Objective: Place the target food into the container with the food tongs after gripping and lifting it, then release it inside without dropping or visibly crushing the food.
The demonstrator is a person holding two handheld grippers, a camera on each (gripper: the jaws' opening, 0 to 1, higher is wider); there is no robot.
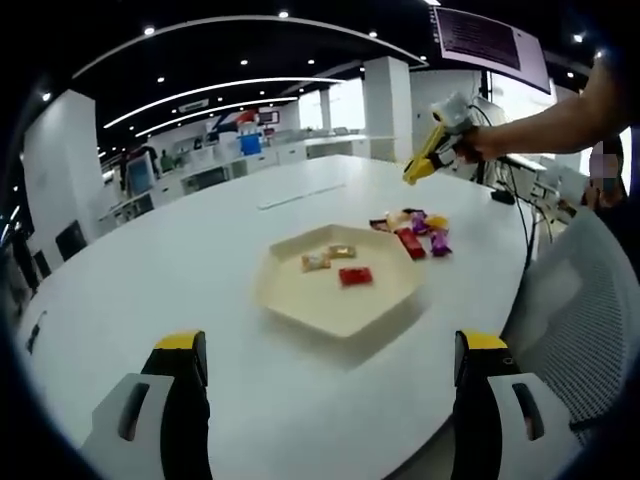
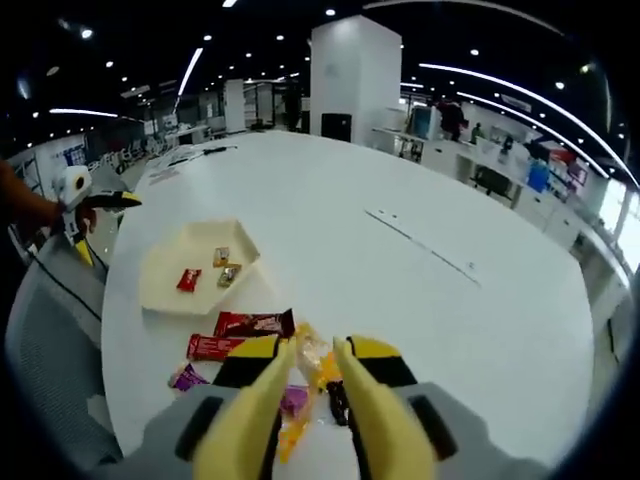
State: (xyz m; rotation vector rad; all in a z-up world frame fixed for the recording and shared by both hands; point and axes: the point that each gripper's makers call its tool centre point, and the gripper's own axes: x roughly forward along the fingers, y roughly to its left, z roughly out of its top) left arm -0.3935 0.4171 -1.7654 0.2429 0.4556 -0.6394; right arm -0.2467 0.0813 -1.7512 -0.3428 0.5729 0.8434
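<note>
You are working over a large white oval table (image 1: 200, 260), with the cream hexagonal tray (image 1: 300, 300) lying near its middle and already holding three wrapped pieces: a red packet (image 1: 355, 276) and two small golden ones (image 1: 328, 257). Beyond the tray, at its far right, the pile of wrapped snacks (image 1: 415, 230) is waiting, with dark red bars and purple wrappers among them. You are holding your left gripper (image 1: 325, 375) back on the near side of the tray with its black, yellow-tipped jaws spread wide and nothing between them. Your right gripper (image 2: 312, 375) is hanging over the pile, its yellow tong-like jaws narrowed to a slim gap just above an orange-yellow wrapped sweet (image 2: 308, 352); whether they are touching it I cannot tell. Judging by this, three pieces are in, and gripping, lifting, carrying and releasing this one are all still ahead.
</note>
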